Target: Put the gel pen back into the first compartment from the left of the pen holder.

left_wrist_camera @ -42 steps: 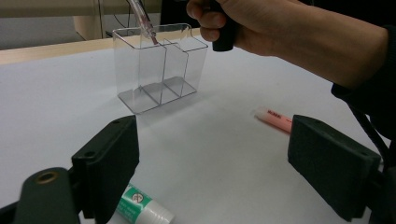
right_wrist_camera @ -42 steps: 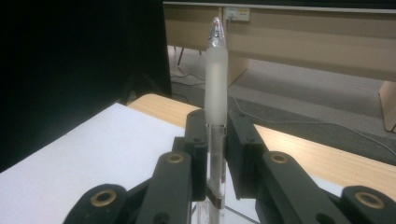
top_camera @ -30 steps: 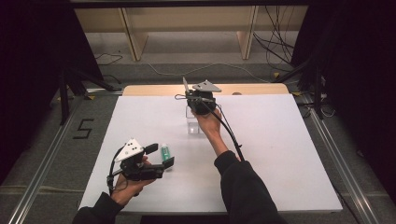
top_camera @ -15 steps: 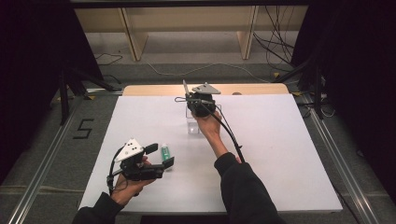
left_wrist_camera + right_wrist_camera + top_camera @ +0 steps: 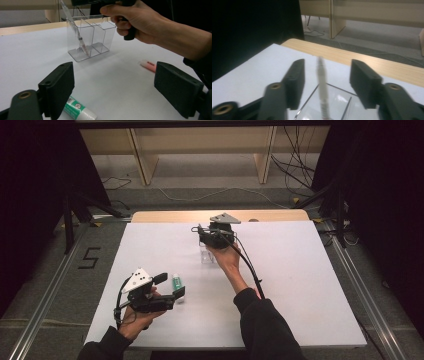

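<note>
White desk (image 5: pixel 300 285): right tool (image 5: pixel 325 77), jaws just opening, releases the pen (image 5: pixel 322 92) into the clear organizer (image 5: pixel 90 37); left tool (image 5: pixel 112 85) hangs open; next, the glue stick (image 5: pixel 80 110).

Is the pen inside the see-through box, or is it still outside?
Inside. The pen stands leaning in an end compartment of the clear organizer, tip on its floor, loose between the right gripper's just-opened fingers.
</note>
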`<move>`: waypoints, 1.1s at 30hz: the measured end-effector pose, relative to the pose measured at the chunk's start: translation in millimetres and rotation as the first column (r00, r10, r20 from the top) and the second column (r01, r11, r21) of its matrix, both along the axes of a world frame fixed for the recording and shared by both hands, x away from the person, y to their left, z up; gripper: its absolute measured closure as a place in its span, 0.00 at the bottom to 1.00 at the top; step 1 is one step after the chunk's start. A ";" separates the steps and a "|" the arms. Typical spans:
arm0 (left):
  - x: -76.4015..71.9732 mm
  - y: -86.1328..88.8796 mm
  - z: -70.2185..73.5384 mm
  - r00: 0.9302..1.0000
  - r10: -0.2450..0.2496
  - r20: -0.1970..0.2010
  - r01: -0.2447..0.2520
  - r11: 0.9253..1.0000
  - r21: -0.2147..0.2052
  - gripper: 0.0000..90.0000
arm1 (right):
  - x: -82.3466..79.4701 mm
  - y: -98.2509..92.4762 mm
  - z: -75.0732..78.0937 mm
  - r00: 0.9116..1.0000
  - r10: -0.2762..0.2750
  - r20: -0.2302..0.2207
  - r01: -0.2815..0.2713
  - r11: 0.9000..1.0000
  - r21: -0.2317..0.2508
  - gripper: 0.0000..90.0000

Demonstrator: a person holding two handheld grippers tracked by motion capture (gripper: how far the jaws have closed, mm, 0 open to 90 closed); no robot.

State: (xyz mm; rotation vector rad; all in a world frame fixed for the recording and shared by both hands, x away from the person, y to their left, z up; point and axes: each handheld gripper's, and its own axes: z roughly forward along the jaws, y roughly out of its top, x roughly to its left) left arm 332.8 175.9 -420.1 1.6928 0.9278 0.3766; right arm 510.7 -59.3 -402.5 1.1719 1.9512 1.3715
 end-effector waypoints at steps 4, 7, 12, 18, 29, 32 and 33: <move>0.3 1.0 0.2 1.000 0.010 0.004 -0.010 1.000 -0.002 0.18 | -4.8 -11.0 12.1 1.000 0.012 0.009 -0.012 1.000 0.023 0.37; 0.6 1.0 0.0 1.000 0.014 0.001 -0.014 1.000 0.002 0.18 | -8.7 -19.0 21.0 1.000 0.022 -0.005 -0.022 0.999 0.024 0.34; 1.4 1.2 -0.6 1.000 0.026 -0.004 -0.026 1.000 0.003 0.18 | -14.2 -31.5 29.1 0.998 0.050 -0.043 -0.051 0.999 -0.002 0.31; 1.7 1.0 -0.9 1.000 0.029 -0.012 -0.029 1.000 0.004 0.18 | -19.8 -47.5 31.3 0.994 0.064 -0.092 -0.068 0.997 -0.044 0.30; 2.1 1.4 -1.0 1.000 0.029 -0.011 -0.029 1.000 0.005 0.18 | -38.4 -72.3 34.4 0.985 0.090 -0.145 -0.103 0.991 -0.081 0.29; 2.1 1.5 -1.0 1.000 0.029 -0.011 -0.029 1.000 0.003 0.18 | -46.1 -78.9 34.8 0.982 0.091 -0.165 -0.108 0.989 -0.098 0.29; 2.2 1.5 -1.1 1.000 0.029 -0.012 -0.029 1.000 0.004 0.18 | -48.7 -81.2 34.5 0.981 0.094 -0.168 -0.111 0.989 -0.097 0.28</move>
